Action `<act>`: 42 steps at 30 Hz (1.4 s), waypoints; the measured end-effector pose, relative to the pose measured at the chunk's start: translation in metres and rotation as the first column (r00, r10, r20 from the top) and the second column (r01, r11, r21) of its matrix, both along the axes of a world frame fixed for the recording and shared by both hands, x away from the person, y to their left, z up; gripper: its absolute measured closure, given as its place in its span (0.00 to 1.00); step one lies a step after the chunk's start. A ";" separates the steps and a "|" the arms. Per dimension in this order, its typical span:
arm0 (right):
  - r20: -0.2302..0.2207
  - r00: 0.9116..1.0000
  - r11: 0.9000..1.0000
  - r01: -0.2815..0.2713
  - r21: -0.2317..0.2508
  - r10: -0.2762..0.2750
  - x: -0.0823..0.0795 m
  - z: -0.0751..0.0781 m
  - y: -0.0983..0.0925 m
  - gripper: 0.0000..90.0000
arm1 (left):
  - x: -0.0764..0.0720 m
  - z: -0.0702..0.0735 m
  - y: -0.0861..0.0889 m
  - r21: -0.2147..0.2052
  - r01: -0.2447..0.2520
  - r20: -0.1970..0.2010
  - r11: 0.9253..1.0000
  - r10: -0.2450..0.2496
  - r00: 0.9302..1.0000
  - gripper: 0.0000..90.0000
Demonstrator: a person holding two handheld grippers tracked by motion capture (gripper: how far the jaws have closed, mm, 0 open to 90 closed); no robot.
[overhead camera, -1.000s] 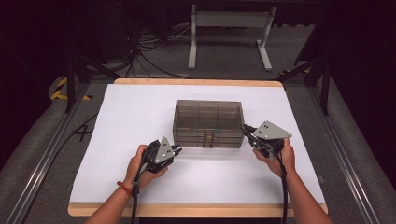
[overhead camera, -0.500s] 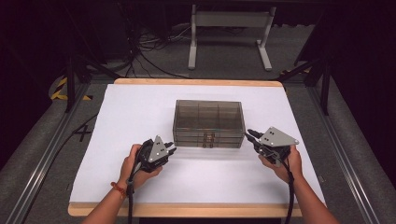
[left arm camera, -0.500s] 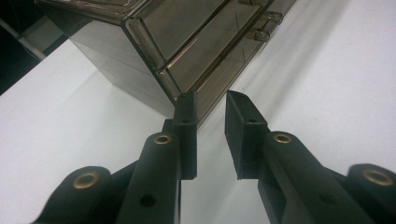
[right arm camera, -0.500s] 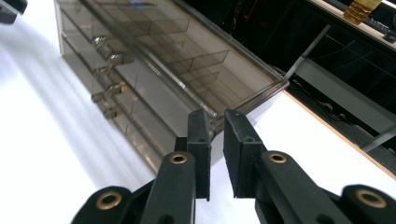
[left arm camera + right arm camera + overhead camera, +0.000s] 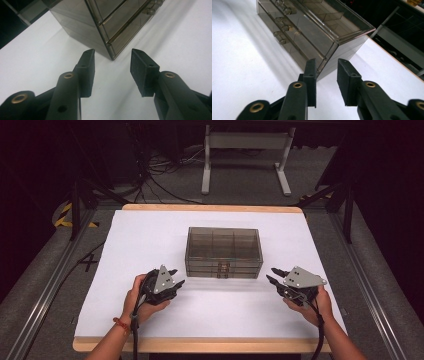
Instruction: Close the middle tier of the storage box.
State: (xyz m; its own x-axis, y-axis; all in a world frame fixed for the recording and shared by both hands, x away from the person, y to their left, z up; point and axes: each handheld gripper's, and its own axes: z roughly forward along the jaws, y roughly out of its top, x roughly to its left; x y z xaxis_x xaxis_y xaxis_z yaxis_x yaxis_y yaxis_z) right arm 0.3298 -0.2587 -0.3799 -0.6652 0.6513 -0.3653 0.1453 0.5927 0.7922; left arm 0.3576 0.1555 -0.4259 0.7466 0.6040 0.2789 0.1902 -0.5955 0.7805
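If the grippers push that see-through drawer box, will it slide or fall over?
The box looks low, wide and flat-bottomed, so it would probably slide, not tip. Its clear, hard-looking walls suggest it is stiff and fairly light, and the compartments seen through the top look empty. The smooth sides may be slippery, and a drawer might slide open.

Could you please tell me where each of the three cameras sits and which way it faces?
High view: above the person's side, facing forward and down on the table; forearms, left tongs and right tongs show.
Left gripper view: rides the left tongs, facing the drawer box; both black jaws show, apart.
Right gripper view: rides the right tongs, facing the box's other front corner; its jaws show.
All three share the drawer box.
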 end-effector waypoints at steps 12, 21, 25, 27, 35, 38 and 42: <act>-0.027 1.000 1.000 0.008 -0.011 -0.008 -0.011 -0.007 -0.020 0.61 | -0.005 -0.004 0.015 0.025 -0.072 0.007 0.997 0.072 0.997 0.39; -0.030 0.999 0.999 0.036 0.002 -0.036 -0.018 -0.016 -0.035 0.43 | -0.013 -0.006 0.035 0.045 -0.073 -0.003 0.996 0.073 0.997 0.24; -0.036 0.997 0.998 0.061 0.010 -0.061 -0.021 -0.021 -0.043 0.38 | -0.015 -0.008 0.042 0.073 -0.075 -0.008 0.994 0.076 0.997 0.21; -0.047 0.996 0.997 0.072 0.020 -0.071 -0.022 -0.023 -0.047 0.36 | -0.016 -0.011 0.045 0.089 -0.078 -0.008 0.993 0.079 0.997 0.20; -0.064 0.991 0.992 0.121 0.048 -0.118 -0.028 -0.035 -0.067 0.32 | -0.021 -0.014 0.056 0.064 -0.072 -0.017 0.995 0.073 0.997 0.15; -0.066 0.987 0.987 0.148 0.061 -0.144 -0.030 -0.039 -0.076 0.29 | -0.021 -0.016 0.061 0.046 -0.079 -0.029 0.996 0.081 0.996 0.14; -0.067 0.982 0.980 0.181 0.083 -0.175 -0.033 -0.045 -0.088 0.26 | -0.022 -0.020 0.069 0.025 -0.083 -0.045 0.996 0.084 0.995 0.13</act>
State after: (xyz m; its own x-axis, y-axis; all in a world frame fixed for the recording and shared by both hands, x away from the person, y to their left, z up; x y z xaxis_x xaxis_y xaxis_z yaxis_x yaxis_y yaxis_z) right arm 0.2971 -0.3468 -0.4252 -0.5545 0.7891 -0.2643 0.2904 0.4811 0.8271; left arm 0.3361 0.2240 -0.4461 0.7059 0.6587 0.2604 0.2753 -0.5940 0.7559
